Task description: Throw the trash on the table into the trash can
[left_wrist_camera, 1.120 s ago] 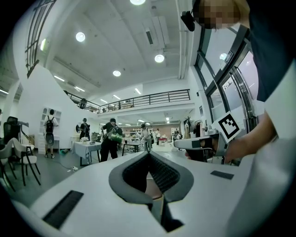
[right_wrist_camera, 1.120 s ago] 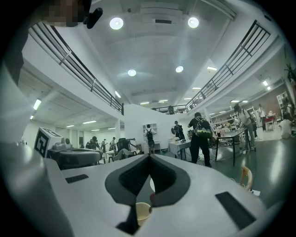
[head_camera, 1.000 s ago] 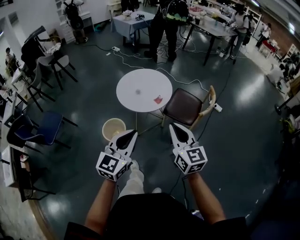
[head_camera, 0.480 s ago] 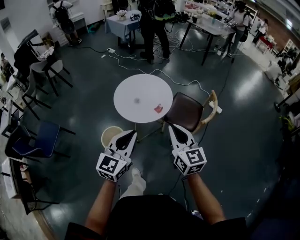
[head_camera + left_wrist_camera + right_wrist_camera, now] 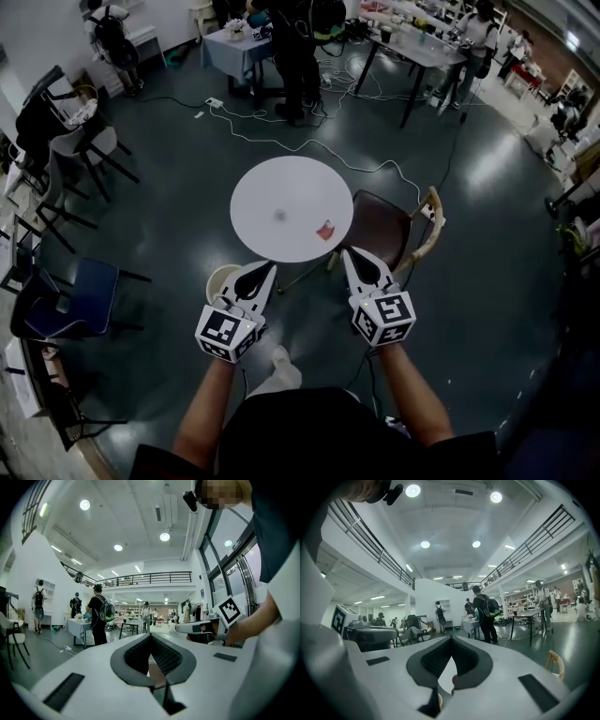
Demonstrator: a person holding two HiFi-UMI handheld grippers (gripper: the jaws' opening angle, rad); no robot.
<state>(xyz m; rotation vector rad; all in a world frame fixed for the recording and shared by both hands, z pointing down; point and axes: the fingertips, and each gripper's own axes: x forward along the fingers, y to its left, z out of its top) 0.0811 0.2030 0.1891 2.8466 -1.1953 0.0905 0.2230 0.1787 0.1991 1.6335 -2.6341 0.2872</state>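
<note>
In the head view a round white table (image 5: 281, 192) stands ahead of me. A small red piece of trash (image 5: 325, 229) lies near its right front edge, and a tiny grey scrap (image 5: 279, 217) lies near its middle. A cream trash can (image 5: 220, 278) stands on the floor at the table's left front, partly hidden behind my left gripper (image 5: 262, 269). That gripper is shut and empty, its tips just short of the table's front edge. My right gripper (image 5: 354, 254) is shut and empty too, below and right of the red trash. Both gripper views look level across the room over closed jaws.
A brown chair (image 5: 384, 228) with a wooden back stands right of the table, close to my right gripper. A blue chair (image 5: 84, 284) and dark chairs stand at the left. Cables (image 5: 281, 141) run over the floor behind the table. People stand at tables at the back (image 5: 298, 47).
The table, trash can and chair have slid lower and nearer in the head view as I stepped forward. Both grippers stay shut in the same pose.
</note>
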